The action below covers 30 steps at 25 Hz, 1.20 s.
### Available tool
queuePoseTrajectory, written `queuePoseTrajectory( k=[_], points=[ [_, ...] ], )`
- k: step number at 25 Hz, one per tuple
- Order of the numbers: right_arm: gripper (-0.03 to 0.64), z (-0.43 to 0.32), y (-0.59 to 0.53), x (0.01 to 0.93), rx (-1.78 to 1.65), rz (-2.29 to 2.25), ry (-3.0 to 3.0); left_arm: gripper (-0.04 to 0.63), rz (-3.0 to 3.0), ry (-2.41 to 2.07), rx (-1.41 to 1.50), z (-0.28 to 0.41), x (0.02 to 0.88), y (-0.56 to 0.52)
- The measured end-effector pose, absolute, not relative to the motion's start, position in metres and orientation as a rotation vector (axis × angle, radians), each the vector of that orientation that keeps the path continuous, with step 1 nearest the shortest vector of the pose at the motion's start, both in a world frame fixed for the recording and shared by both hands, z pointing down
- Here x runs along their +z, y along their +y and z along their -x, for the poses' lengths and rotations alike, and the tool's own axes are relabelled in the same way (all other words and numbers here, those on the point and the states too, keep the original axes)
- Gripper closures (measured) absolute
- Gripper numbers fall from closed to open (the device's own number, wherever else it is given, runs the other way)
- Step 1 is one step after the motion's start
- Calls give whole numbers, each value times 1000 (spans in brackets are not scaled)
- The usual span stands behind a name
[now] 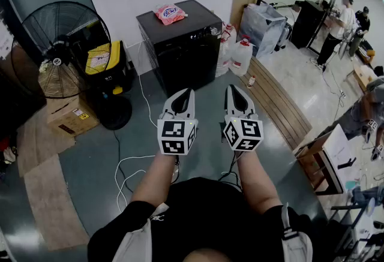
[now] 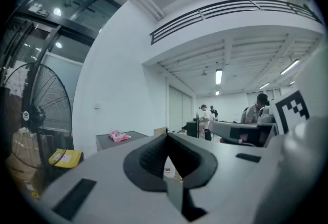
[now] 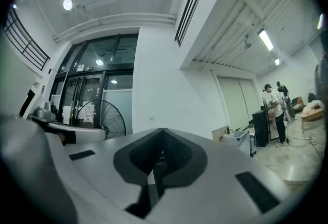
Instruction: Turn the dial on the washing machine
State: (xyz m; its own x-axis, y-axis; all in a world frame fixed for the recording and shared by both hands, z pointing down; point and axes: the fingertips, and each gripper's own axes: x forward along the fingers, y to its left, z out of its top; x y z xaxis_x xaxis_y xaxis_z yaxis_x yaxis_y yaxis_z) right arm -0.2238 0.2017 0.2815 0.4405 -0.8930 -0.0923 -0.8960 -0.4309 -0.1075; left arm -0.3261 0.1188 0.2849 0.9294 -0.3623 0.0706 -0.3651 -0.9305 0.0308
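The washing machine is a black box against the white wall, a few steps ahead of me, with a pink packet lying on its lid. Its dial cannot be made out from here. I hold both grippers side by side at chest height, pointing toward the machine and well short of it. My left gripper is shut with nothing between its jaws, and its tips meet in the left gripper view. My right gripper is likewise shut and empty. The machine's top shows low in the left gripper view.
A large black floor fan stands at the left beside a yellow-and-black unit and a cardboard box. White jugs sit right of the machine. Wooden planks and cables lie on the floor. People stand far right.
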Motion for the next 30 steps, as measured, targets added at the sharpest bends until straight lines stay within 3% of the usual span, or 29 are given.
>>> queuePoseTrajectory(
  k=[19,30],
  points=[
    [615,278,193,301,13,2595,1518,586,-3041,-537,122,386,308,95],
    [615,235,158,312,17,2589,1530,586,-3043,-525,108,342,314,64]
  ],
)
